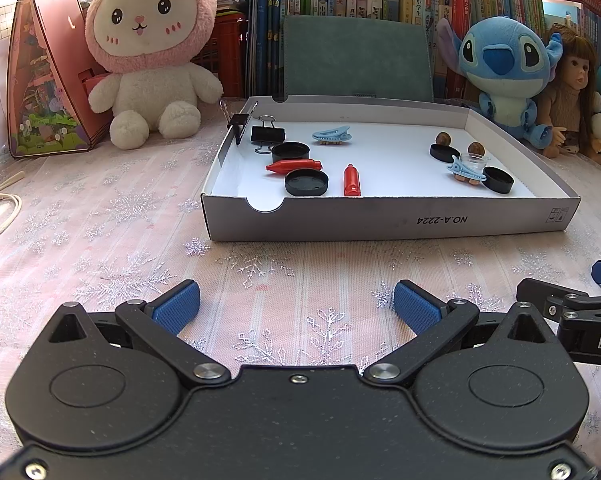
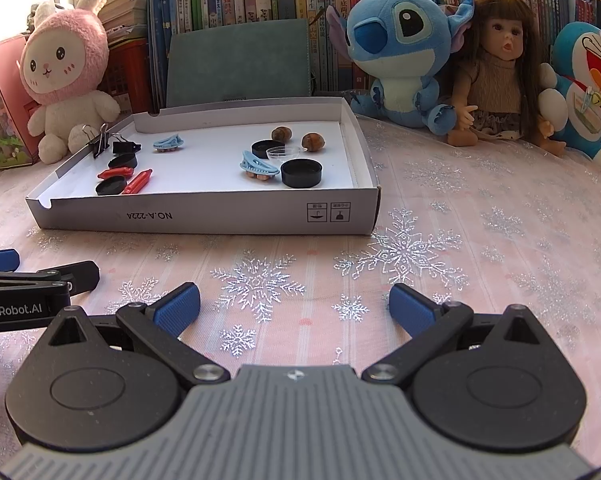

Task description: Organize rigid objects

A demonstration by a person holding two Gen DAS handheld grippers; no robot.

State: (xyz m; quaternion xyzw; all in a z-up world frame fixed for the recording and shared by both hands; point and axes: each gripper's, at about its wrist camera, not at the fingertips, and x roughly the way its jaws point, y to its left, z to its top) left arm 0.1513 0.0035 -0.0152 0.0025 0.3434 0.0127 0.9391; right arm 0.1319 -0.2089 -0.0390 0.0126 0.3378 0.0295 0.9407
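Above the snowflake tablecloth (image 1: 100,208), the left gripper (image 1: 296,304) and right gripper (image 2: 294,304) are hovering with fingers wide apart, holding nothing. Ahead, the shallow cardboard box (image 1: 380,220) is holding two red tubes: one (image 1: 294,166) is lying crosswise, the other (image 1: 351,180) pointing toward the grippers. A binder clip (image 1: 236,122) is sitting on the box's left wall.

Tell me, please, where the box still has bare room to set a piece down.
The middle of the box floor is bare, between the red tube and the right-hand blue clip. The near right corner is free too. The left cluster around the black caps is crowded.
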